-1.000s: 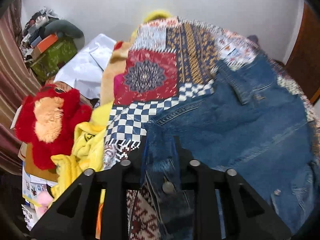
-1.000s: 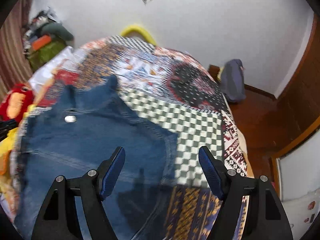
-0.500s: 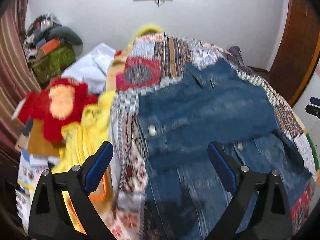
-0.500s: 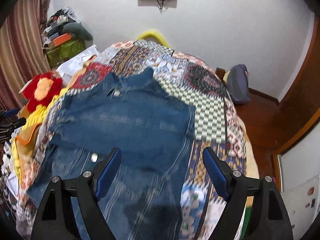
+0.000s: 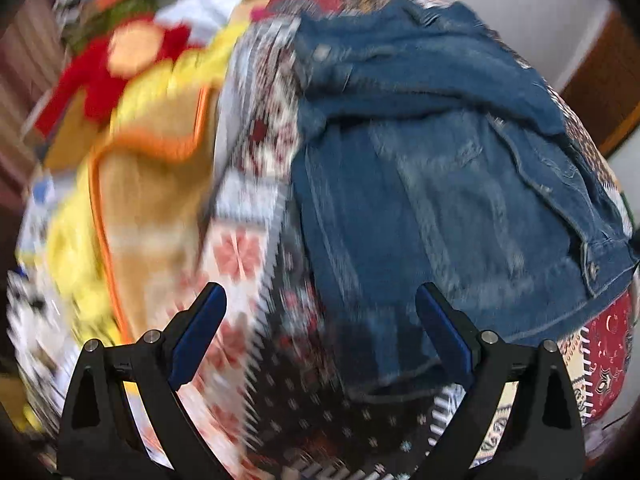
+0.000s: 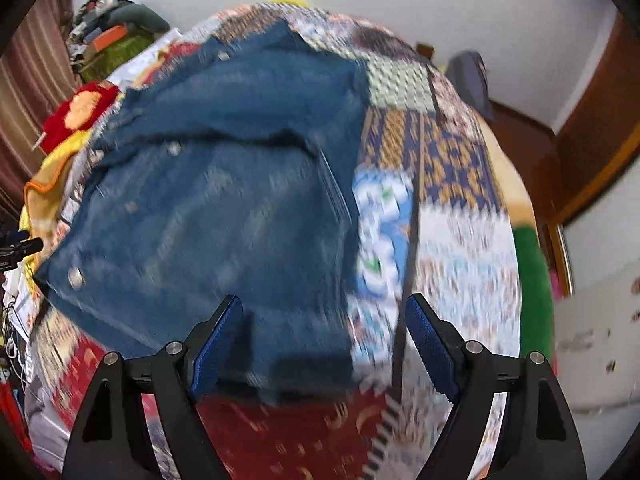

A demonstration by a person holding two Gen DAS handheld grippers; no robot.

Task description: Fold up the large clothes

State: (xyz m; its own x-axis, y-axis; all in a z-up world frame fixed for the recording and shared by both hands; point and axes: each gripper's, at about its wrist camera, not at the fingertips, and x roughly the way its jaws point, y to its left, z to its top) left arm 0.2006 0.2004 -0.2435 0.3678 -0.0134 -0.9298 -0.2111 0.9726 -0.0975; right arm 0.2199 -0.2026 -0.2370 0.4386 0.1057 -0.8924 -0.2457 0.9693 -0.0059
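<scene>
Closing either spread, empty gripper, left gripper or right gripper, over the denim jacket lying on the patchwork bedspread risks pinching the bedspread along with the near hem.

L tongs + R tongs wide apart, empty, angled down.

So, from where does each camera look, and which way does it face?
Left wrist: sits behind the left tool, looks steeply down at the denim jacket and the quilt's left edge; only the open fingers show.
Right wrist: behind the right tool, looks steeply down at the jacket's right edge; open fingers show.
Shared: jacket, quilt, red plush toy.
</scene>
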